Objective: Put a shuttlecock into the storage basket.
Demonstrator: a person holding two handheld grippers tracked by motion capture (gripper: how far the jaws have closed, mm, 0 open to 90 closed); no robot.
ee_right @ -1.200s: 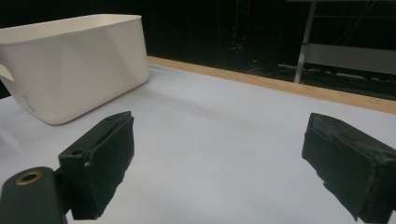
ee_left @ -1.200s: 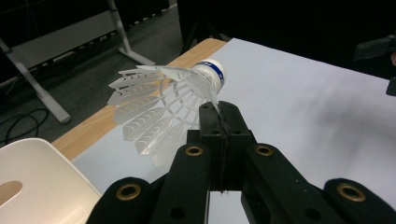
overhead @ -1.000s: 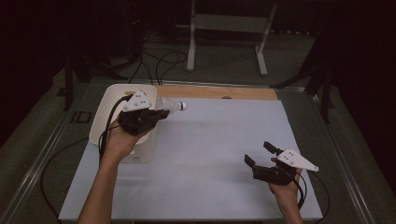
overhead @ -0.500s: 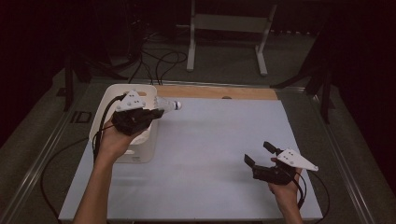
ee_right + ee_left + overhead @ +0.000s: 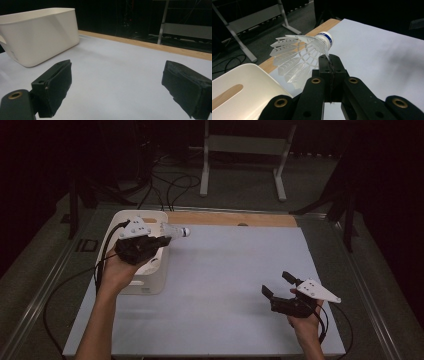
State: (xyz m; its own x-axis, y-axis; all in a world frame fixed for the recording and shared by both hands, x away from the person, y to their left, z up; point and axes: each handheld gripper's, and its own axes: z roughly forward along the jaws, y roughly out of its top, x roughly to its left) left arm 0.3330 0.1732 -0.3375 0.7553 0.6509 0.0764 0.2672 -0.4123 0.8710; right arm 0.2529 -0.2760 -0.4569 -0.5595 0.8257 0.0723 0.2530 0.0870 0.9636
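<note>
A white plastic shuttlecock point(image 5: 176, 230) with a blue-banded cork is held in the air, its skirt edge pinched by my left gripper point(image 5: 167, 239). The jaws are shut on that skirt point(image 5: 299, 53) in the left gripper view, with the cork pointing away toward the table's far side. The left gripper point(image 5: 329, 58) hovers over the right rim of a white plastic basket point(image 5: 150, 285) at the table's far left. Near the front right of the table my right gripper point(image 5: 276, 283) is open; its pads point(image 5: 53, 87) stand wide apart with nothing between them.
A pale sheet point(image 5: 235, 270) covers the table, with a wooden strip point(image 5: 235, 219) along its far edge. The basket point(image 5: 37, 32) has a slot handle point(image 5: 227, 96). Beyond the table, a metal stand point(image 5: 245, 150) and cables lie on the dark floor.
My left gripper has shifted slightly left with the shuttlecock, further over the basket. The right gripper has stayed in place.
</note>
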